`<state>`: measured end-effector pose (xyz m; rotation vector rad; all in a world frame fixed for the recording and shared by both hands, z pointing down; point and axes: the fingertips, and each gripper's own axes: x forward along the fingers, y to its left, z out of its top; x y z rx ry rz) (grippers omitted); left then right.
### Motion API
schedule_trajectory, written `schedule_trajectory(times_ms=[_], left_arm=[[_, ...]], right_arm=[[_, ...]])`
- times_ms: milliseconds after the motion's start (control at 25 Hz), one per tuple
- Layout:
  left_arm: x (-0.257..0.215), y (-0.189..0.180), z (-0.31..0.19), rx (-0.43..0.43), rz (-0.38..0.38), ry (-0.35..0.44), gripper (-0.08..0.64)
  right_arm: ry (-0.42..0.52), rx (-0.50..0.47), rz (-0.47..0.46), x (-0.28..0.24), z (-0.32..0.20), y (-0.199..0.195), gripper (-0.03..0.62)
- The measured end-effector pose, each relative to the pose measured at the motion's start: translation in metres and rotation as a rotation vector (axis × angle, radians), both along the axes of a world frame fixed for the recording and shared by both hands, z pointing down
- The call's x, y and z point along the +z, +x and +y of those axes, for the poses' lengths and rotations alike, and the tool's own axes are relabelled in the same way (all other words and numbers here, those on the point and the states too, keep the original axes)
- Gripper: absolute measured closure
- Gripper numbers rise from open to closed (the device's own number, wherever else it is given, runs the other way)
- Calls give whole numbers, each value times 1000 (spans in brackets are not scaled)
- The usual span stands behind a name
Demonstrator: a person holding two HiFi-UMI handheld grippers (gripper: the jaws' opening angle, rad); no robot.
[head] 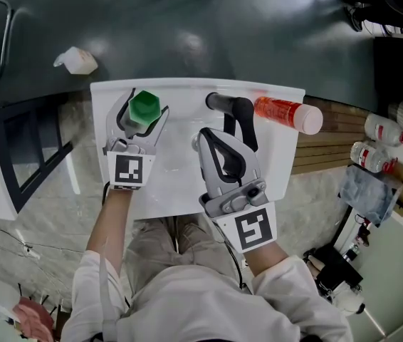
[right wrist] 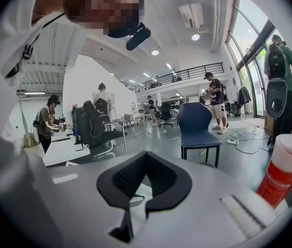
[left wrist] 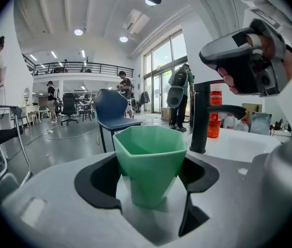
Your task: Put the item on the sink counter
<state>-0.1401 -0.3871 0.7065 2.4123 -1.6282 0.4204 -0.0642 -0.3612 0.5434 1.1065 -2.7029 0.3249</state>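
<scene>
Head view, looking steeply down at a white sink counter [head: 176, 180] with the person's two arms reaching over it. The left gripper [head: 143, 116] has its jaws spread wide and clamped on a green faceted cup [head: 144, 105], black pads pressing the cup's left and right sides. The cup stands upright with its mouth up, above the far left corner of the counter. Whether its base touches the surface cannot be told.

The right gripper [head: 208, 137] is at the middle of the counter, to the right of the cup and apart from it. Its jaws are closed together with nothing between them. Just beyond its tips stands a black faucet [head: 231, 105]. To the right of the faucet, an orange-red bottle [head: 287, 114] with a white cap lies on its side near the counter's far right corner.
</scene>
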Motion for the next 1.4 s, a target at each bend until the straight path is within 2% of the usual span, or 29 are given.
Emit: schedule_trajectory(times_ms=[360, 840, 1160, 1400], left_arm=[[3, 1, 5, 14, 1, -16, 153], [-32, -6, 8, 17, -16, 46, 153], [-60, -4, 14, 28, -8, 79, 155], [-101, -5, 22, 48, -16, 122, 160]], right_arm=[[1, -8, -5, -1, 0, 0, 588], [35, -15, -12, -21, 3, -4, 588], [99, -37, 6, -42, 12, -2, 588], [149, -45, 10, -71, 21, -1, 588]])
